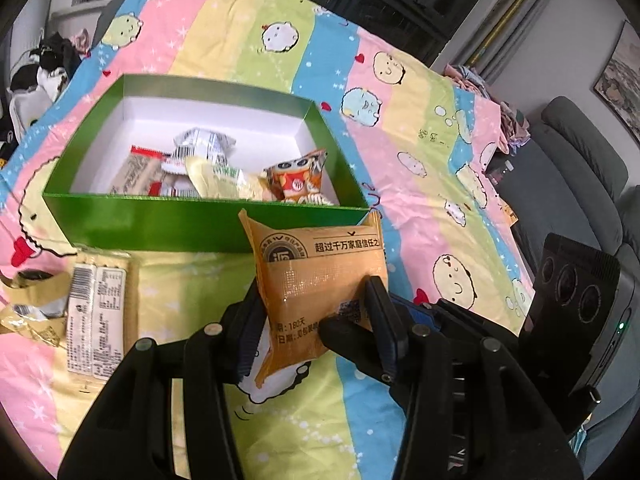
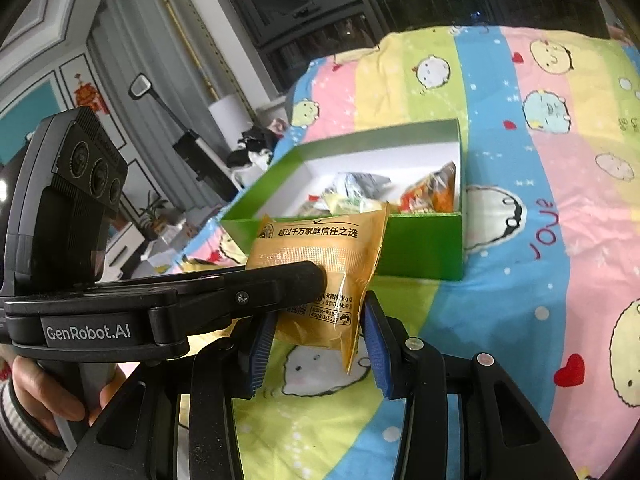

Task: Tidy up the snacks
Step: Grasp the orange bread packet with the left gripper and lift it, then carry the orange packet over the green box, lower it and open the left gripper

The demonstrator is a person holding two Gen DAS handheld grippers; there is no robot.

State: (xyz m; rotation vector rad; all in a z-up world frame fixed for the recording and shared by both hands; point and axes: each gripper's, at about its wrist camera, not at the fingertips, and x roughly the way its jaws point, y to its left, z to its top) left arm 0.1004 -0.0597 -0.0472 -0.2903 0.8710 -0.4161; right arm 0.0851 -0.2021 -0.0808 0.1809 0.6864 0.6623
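Note:
An orange snack packet [image 1: 320,276] with black print hangs above the striped cartoon bedspread [image 1: 400,160], just in front of the green box [image 1: 200,216]. My left gripper [image 1: 316,320] is shut on its lower half, one pad on each side. In the right wrist view, my right gripper [image 2: 318,336] is shut on the bottom of the same packet [image 2: 320,248], while a left-gripper finger [image 2: 296,280] crosses its front. The box [image 2: 420,240] has white inner walls and holds several wrapped snacks [image 1: 208,168].
Pale flat packets [image 1: 96,312] and crumpled yellow wrappers [image 1: 32,304] lie on the bedspread left of the held packet. A grey sofa [image 1: 580,184] stands past the bed's right edge. Clothes [image 1: 44,64] are heaped at the far left.

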